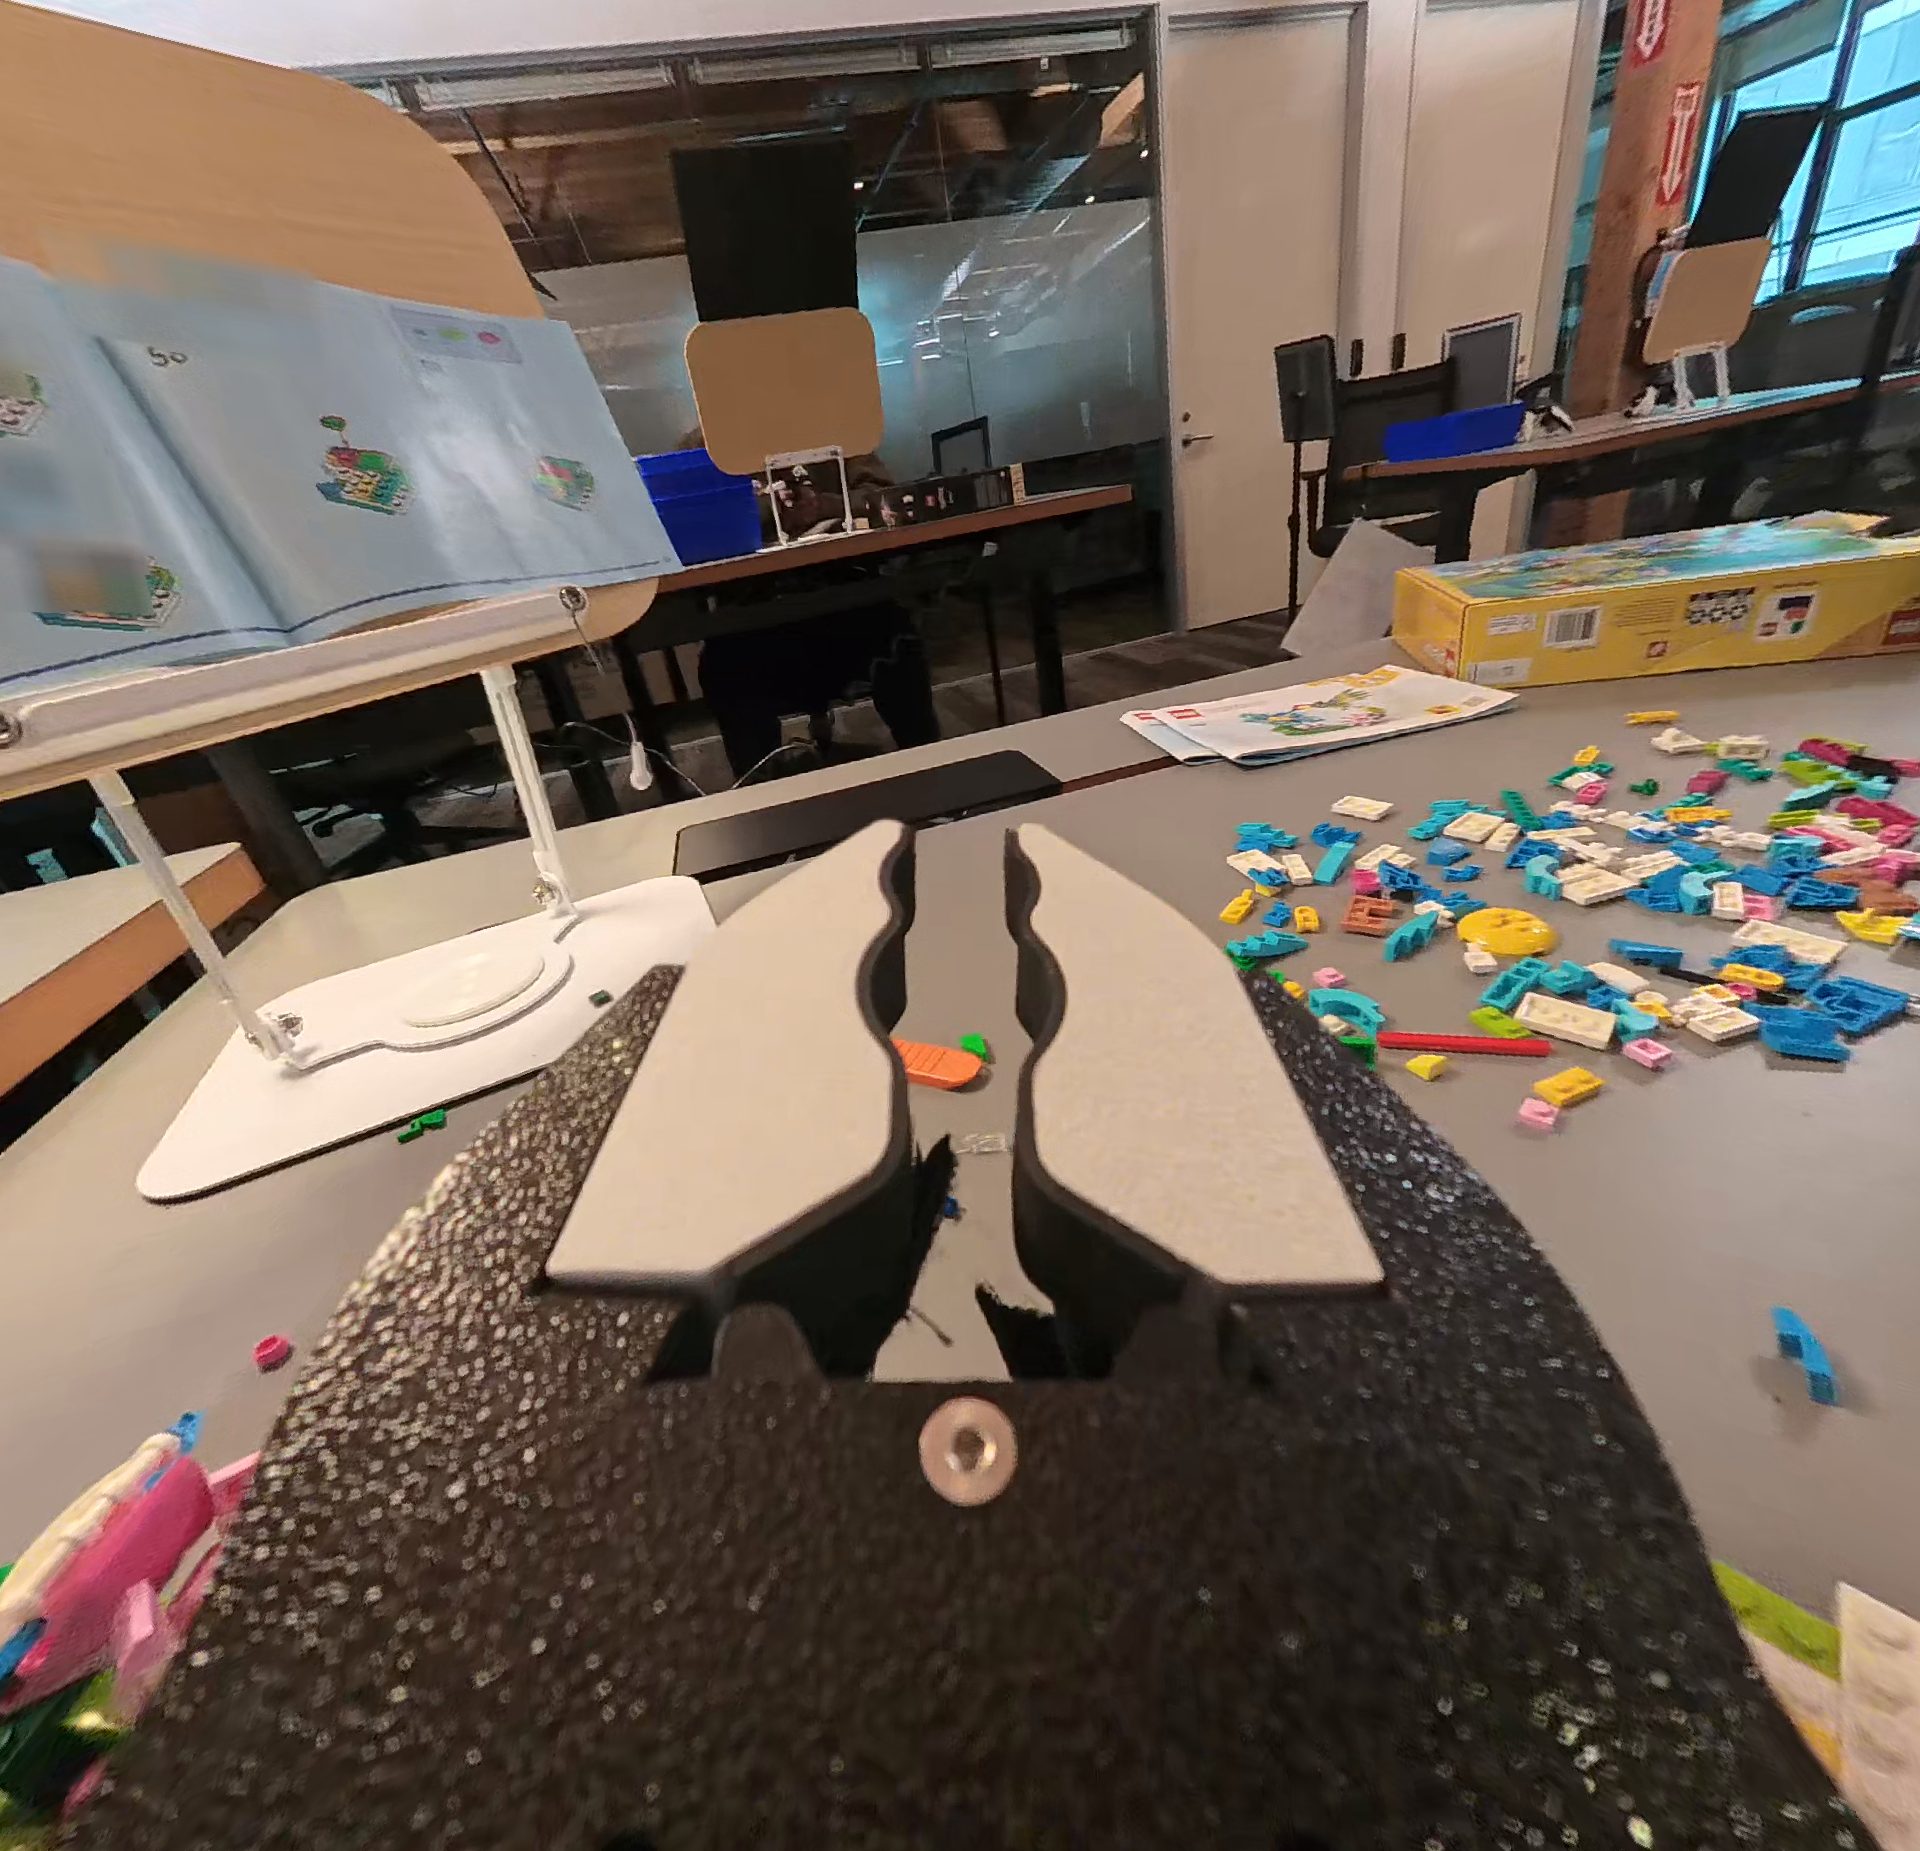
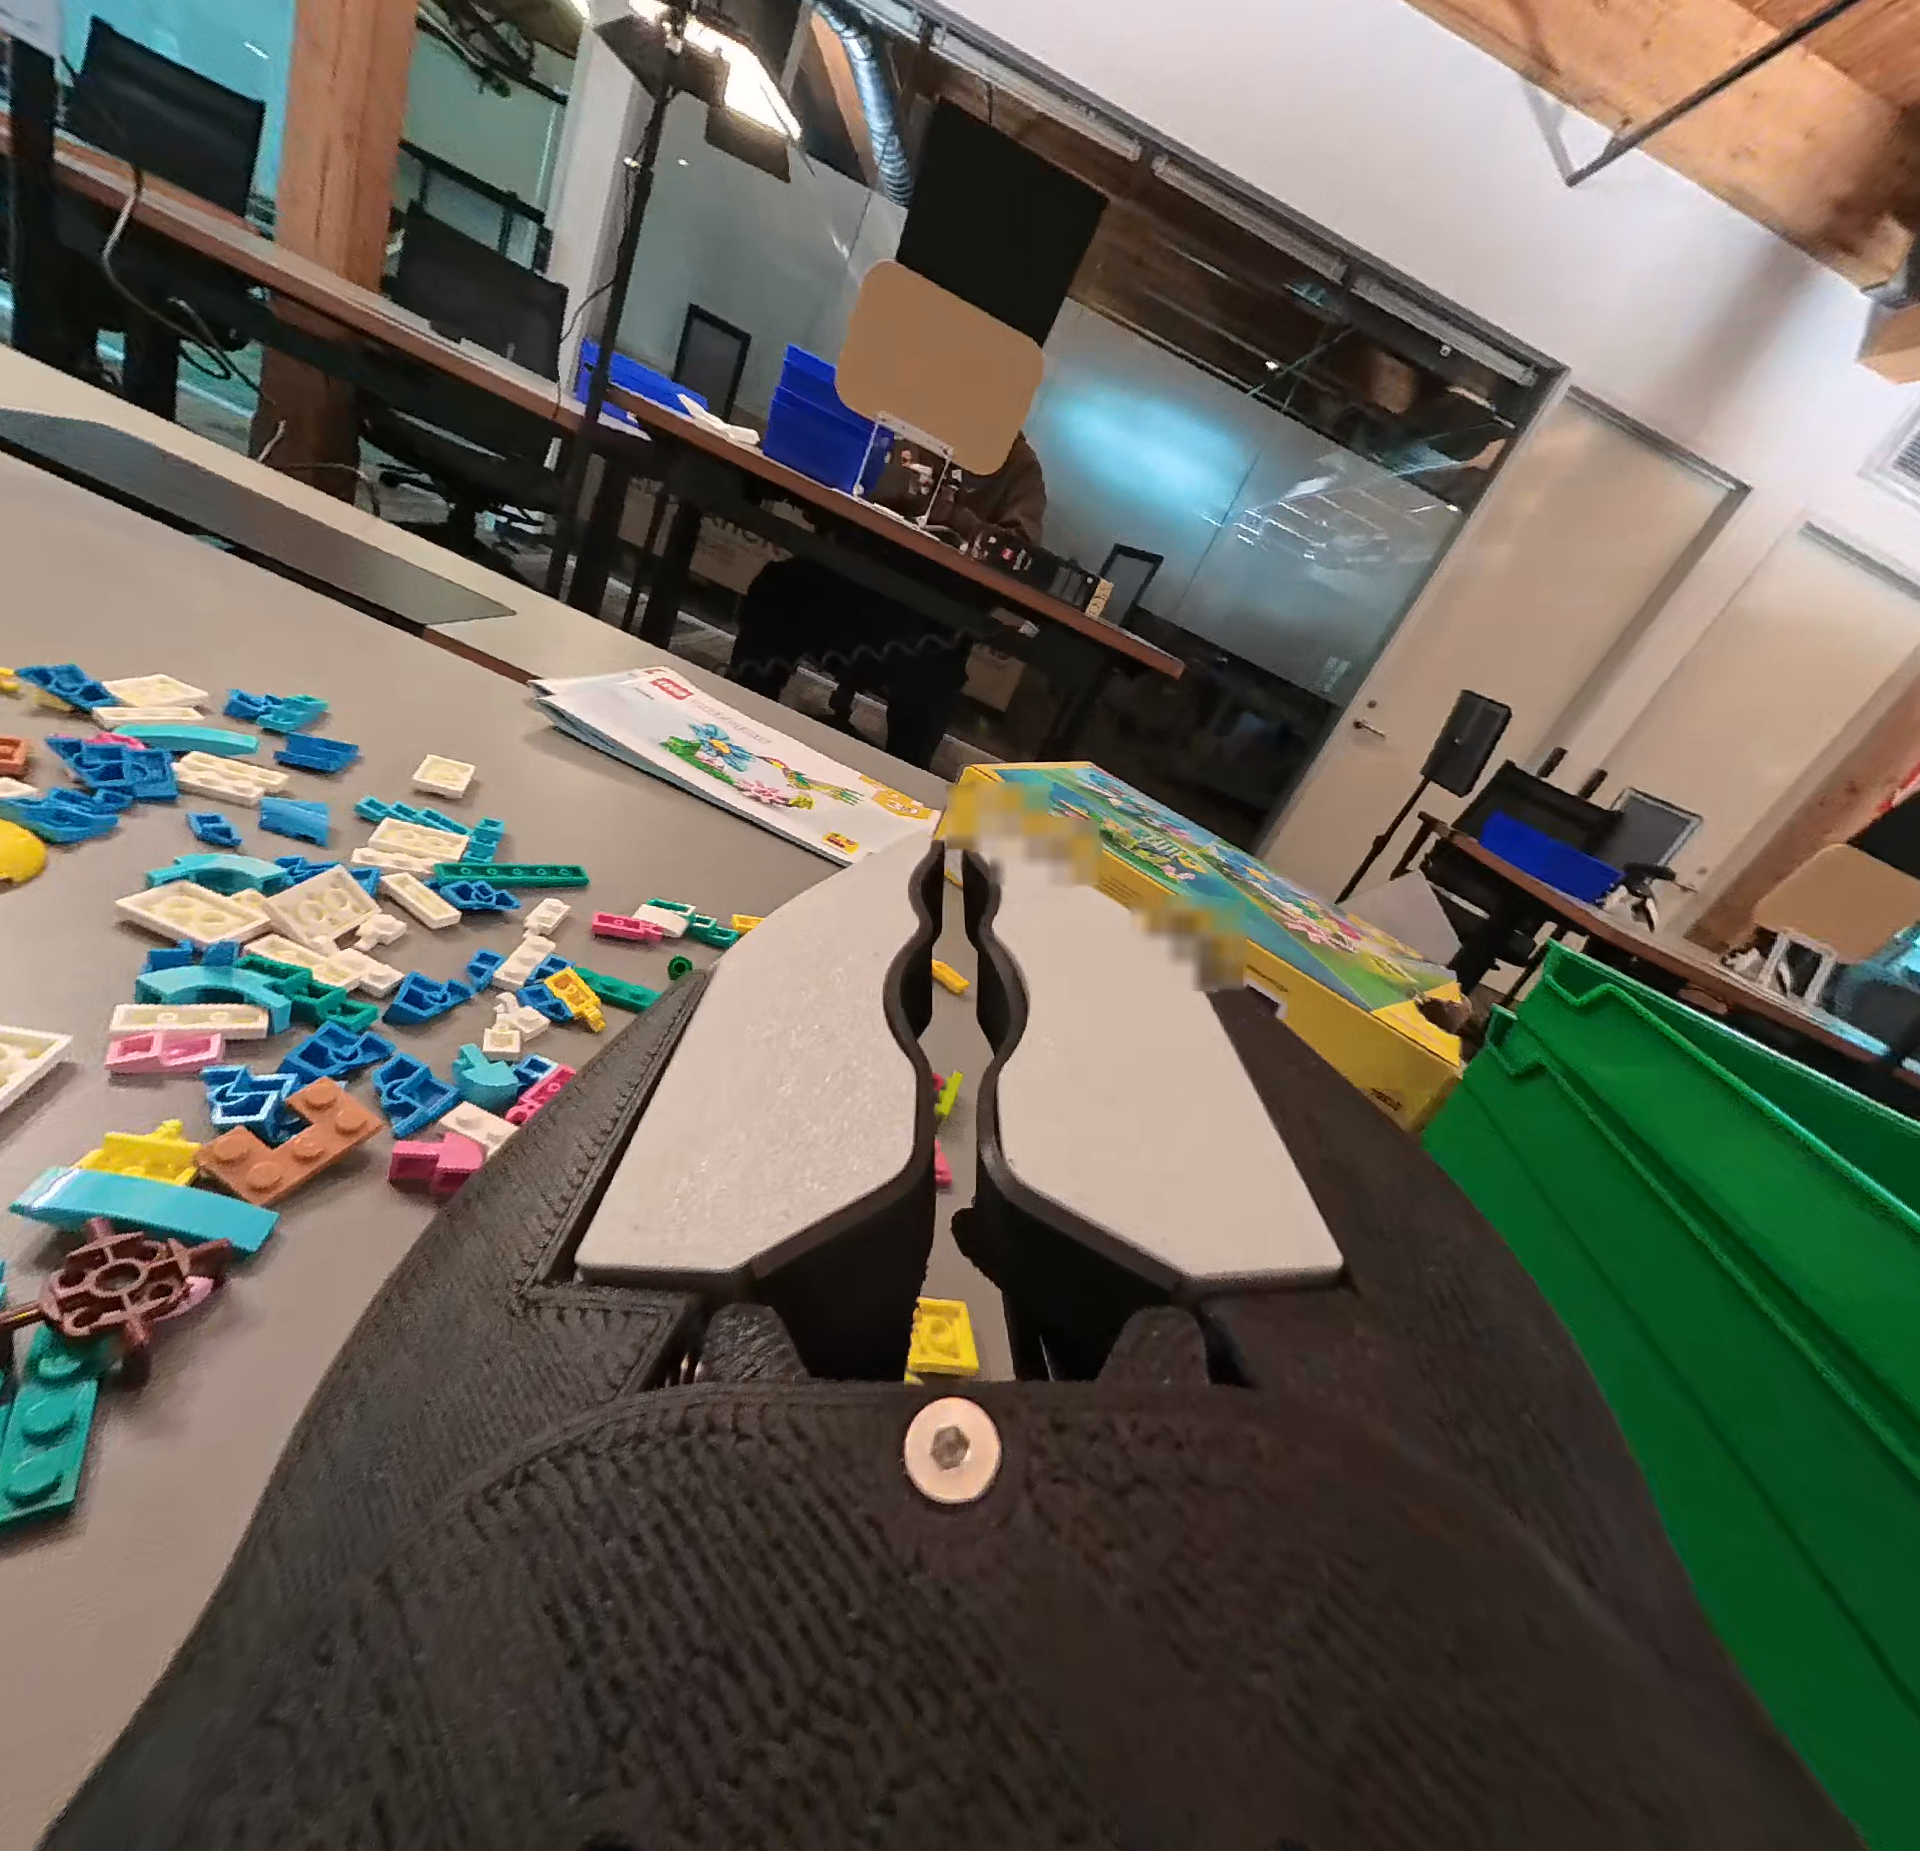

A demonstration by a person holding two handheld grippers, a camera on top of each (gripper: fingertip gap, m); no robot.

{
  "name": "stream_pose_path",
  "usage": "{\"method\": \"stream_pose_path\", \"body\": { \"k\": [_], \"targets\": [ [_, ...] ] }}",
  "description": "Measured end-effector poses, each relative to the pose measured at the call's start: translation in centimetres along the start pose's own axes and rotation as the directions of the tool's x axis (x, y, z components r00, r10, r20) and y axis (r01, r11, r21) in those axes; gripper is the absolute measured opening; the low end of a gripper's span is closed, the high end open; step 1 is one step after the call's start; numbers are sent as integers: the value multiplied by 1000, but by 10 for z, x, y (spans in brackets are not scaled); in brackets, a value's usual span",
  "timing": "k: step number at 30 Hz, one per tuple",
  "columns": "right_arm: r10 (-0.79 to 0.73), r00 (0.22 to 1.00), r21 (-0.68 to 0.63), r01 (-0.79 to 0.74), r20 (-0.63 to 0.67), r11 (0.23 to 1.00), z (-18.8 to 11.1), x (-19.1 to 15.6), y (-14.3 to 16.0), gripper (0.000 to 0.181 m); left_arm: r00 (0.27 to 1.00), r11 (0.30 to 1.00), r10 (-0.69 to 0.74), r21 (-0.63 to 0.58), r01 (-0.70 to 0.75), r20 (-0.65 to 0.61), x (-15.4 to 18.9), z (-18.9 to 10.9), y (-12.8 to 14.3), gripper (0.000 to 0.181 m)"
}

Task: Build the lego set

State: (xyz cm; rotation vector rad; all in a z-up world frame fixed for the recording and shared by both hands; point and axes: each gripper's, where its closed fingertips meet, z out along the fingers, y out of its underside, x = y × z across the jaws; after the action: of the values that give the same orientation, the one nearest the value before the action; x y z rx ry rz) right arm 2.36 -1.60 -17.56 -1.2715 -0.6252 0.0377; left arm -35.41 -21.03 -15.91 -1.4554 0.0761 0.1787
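My left gripper [image 1: 958, 835] is a little open and empty, held above the grey table [image 1: 1558, 1230]. An orange carrot piece [image 1: 940, 1061] lies on the table in the gap between its fingers. A partly built pink and white model [image 1: 104, 1552] sits at the bottom left. Loose bricks [image 1: 1621, 928] are spread to the right. My right gripper [image 2: 953, 861] has its jaws almost together with nothing between them. The loose bricks [image 2: 312, 928] lie to its left, and a yellow plate [image 2: 943, 1334] lies under it.
An open instruction book [image 1: 312, 471] rests on a white stand [image 1: 416, 1012] at the left. Booklets [image 1: 1320, 726] and a yellow set box [image 1: 1662, 606] lie at the far side. A green bin [image 2: 1714, 1230] stands close on the right. A person sits at a farther table. The gap from one gripper's tips to the other's is roughly 45 cm. My right gripper is the nearer one to the yellow plate [image 2: 943, 1334]: about 12 cm, against 50 cm.
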Motion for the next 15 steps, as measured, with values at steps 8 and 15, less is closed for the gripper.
{"method": "stream_pose_path", "body": {
  "k": [8,15],
  "targets": [
    [-3,1000,5,3,27,1000,1,-4,0,2,999,999,-44,19,43,15,-5,-1,-1,14],
    [8,999,-2,-8,52,1000,2,-8,2,2,997,997,-77,-7,77,-6,-5,1,4,14]
  ]
}}
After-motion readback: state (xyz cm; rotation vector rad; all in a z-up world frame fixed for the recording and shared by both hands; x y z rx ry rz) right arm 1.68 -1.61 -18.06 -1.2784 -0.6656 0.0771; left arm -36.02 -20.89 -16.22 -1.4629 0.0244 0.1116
